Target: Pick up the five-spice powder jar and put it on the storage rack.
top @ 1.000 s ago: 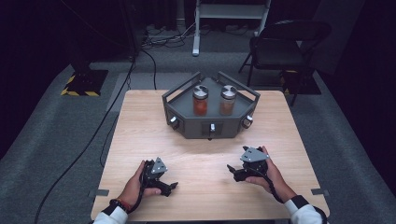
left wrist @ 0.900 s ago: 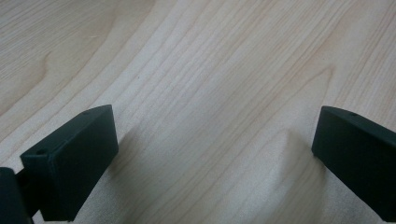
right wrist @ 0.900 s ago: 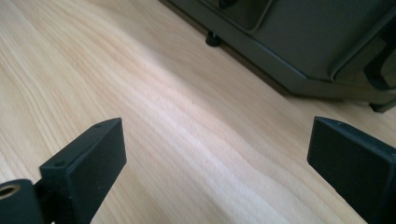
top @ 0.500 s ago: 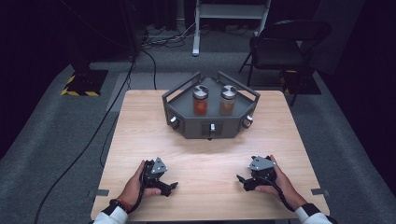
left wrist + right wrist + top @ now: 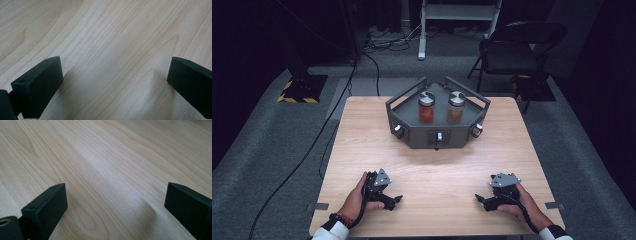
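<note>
Left gripper (image 5: pixel 398 199): black, jaws wide apart, empty, low over pale wooden table (image 5: pixel 447 170), near edge. Right gripper (image 5: pixel 478 198): black, likewise spread, empty, same edge. Dark grey tray (image 5: pixel 412 137), far centre, well apart: red-filled glass jar (image 5: pixel 426 107), brown-filled glass jar (image 5: pixel 455 107).

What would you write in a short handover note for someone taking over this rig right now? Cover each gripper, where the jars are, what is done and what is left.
Left gripper: held low over the near left of the wooden table, jaws open, nothing between them.
Right gripper: held low over the near right of the table, jaws open, nothing between them.
Things: the red-filled jar and the brown-filled jar stand upright side by side in the dark grey tray at the far middle of the table.
Done: nothing visible; both jars sit untouched with lids on.
Left: reach forward to the tray and handle the jars, probably one gripper per jar.
</note>
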A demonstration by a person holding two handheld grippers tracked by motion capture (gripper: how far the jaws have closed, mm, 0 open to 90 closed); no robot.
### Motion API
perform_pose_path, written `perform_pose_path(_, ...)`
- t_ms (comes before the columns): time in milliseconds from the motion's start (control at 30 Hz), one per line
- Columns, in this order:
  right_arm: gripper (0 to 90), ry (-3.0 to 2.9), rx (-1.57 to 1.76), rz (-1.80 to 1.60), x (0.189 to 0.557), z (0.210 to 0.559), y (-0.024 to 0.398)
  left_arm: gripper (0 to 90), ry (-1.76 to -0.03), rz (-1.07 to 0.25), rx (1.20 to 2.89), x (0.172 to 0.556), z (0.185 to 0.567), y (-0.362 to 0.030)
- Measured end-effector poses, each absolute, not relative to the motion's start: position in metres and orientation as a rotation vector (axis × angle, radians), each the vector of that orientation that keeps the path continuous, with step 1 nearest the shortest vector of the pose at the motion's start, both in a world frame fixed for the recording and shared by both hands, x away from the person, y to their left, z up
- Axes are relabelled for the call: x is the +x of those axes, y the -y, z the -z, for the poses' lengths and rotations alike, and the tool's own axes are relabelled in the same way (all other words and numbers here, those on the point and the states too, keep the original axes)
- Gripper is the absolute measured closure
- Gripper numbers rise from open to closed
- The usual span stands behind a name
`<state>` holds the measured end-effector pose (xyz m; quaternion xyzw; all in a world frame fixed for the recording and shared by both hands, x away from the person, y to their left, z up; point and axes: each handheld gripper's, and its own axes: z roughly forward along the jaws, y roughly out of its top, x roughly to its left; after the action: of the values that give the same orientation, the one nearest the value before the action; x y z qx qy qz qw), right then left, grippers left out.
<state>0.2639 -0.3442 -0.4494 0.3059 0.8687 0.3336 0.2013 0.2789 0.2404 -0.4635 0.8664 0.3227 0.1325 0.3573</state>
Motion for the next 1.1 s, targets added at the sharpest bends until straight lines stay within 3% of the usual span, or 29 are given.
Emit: perform_pose_path(1100, 0.2, -2.454, 0.966, -1.007, 0.279, 0.454, 0.364, 0.1, -0.829, -0.341, 2.238, 0.28, 0.464, -0.24)
